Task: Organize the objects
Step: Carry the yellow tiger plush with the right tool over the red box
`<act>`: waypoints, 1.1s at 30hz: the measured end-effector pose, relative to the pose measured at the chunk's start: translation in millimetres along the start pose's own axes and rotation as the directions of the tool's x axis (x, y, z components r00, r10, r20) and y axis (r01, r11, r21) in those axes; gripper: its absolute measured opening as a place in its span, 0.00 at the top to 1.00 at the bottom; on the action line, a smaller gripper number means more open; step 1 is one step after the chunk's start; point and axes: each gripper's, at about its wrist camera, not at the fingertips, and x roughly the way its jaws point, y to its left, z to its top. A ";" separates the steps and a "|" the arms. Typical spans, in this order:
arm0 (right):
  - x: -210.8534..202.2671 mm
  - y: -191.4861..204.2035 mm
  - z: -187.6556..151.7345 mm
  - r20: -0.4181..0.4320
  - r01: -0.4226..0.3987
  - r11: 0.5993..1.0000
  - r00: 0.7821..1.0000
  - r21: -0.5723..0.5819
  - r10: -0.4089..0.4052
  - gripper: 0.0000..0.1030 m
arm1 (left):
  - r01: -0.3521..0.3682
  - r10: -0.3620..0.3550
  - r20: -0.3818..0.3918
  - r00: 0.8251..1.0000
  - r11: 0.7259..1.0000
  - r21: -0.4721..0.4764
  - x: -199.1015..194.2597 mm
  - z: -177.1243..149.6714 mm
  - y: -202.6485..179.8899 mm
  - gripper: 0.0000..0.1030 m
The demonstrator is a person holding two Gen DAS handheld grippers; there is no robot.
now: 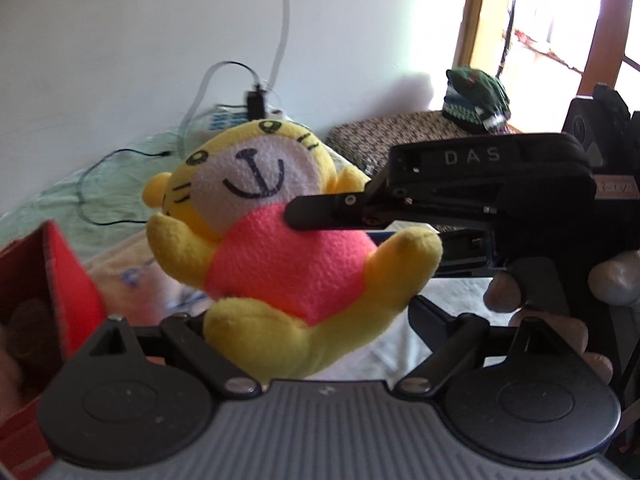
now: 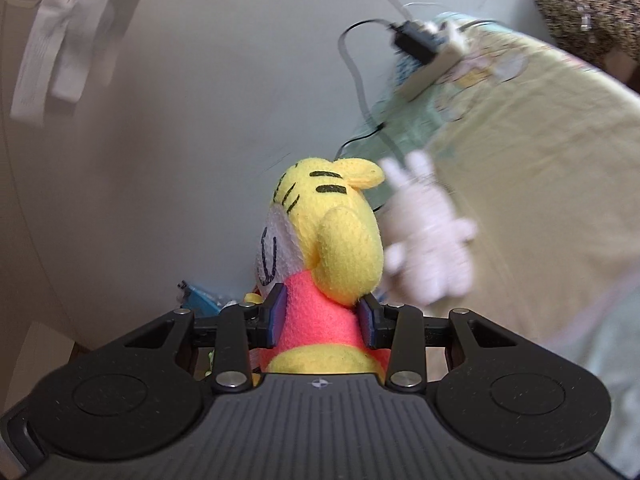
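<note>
I have the yellow plush tiger [image 2: 340, 240] clamped in my right tool [image 2: 322, 316]. In the right wrist view its two blue pads [image 2: 278, 312] press into the pink belly from both sides, and the toy's head rises above them, face turned to the left. The toy hangs in the air, clear of the bed.

From the left wrist view I see the same tiger [image 1: 280, 248] from the front: white face with a drawn smile, pink body, yellow arms and legs spread. The right tool [image 1: 320, 216] comes in from the right, its black finger [image 1: 320, 210] lying across the upper edge of the pink belly. A gloved hand [image 1: 560, 280] grips its handle at the right edge.

My left tool's fingertips are hidden behind the toy's legs, so I cannot tell how wide it stands; its linkage arms seem spread. I cannot tell whether it touches the toy.

At the near left stands a red box [image 1: 48, 280], open at the top. Farther back, a pale green bedsheet [image 1: 120, 176] carries a black cable [image 1: 104, 184] and a power strip [image 1: 256, 108] against the white wall. A patterned cushion [image 1: 384, 136] lies far right with a green knitted hat [image 1: 476, 100] on it.

In the right wrist view a blurred white plush rabbit [image 2: 432, 240] lies on the bed just right of the tiger.
</note>
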 end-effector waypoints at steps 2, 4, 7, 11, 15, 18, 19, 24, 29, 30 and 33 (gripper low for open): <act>11.1 15.9 -9.0 -0.004 -0.009 1.000 1.000 -0.026 0.009 0.61 | -0.011 0.011 0.018 1.000 1.000 -0.009 -15.2 -5.7 14.9 0.13; 21.4 31.6 -19.0 -0.006 -0.017 0.999 1.000 -0.051 0.016 0.61 | -0.022 0.023 0.036 0.999 1.000 -0.021 -28.6 -10.1 30.6 0.13; 39.6 52.9 -31.6 -0.015 -0.021 0.997 1.000 -0.077 0.020 0.61 | -0.036 0.038 0.056 0.998 0.999 -0.040 -46.4 -17.9 57.4 0.13; 66.1 77.8 -46.8 -0.024 -0.010 0.993 1.000 -0.116 0.007 0.62 | -0.048 0.052 0.072 0.996 0.997 -0.064 -61.9 -26.6 90.6 0.13; 92.4 99.4 -57.0 -0.024 0.013 0.989 1.000 -0.148 -0.017 0.62 | -0.061 0.069 0.096 0.993 0.995 -0.085 -73.7 -33.2 125.2 0.13; 111.0 112.4 -62.3 -0.021 0.041 0.982 0.999 -0.183 -0.046 0.62 | -0.068 0.077 0.103 0.992 0.993 -0.092 -76.5 -35.8 147.4 0.13; 117.2 116.1 -63.7 -0.020 0.052 0.980 0.998 -0.194 -0.057 0.62 | -0.068 0.078 0.106 0.991 0.993 -0.093 -76.7 -36.8 153.4 0.13; 145.8 125.9 -71.1 -0.029 0.115 0.965 0.992 -0.236 -0.125 0.63 | -0.054 0.065 0.082 0.995 0.990 -0.132 -69.0 -40.7 186.6 0.14; 163.0 135.8 -80.7 -0.011 0.197 0.930 0.978 -0.311 -0.211 0.64 | -0.044 0.055 0.069 0.996 0.987 -0.152 -61.5 -49.0 209.6 0.15; 165.8 136.7 -82.4 -0.007 0.214 0.922 0.974 -0.323 -0.228 0.65 | -0.044 0.055 0.066 0.996 0.987 -0.152 -59.2 -48.9 212.9 0.15; 177.2 137.7 -86.2 -0.001 0.252 0.905 0.963 -0.343 -0.269 0.66 | -0.041 0.050 0.053 0.997 0.987 -0.154 -52.9 -50.2 220.5 0.16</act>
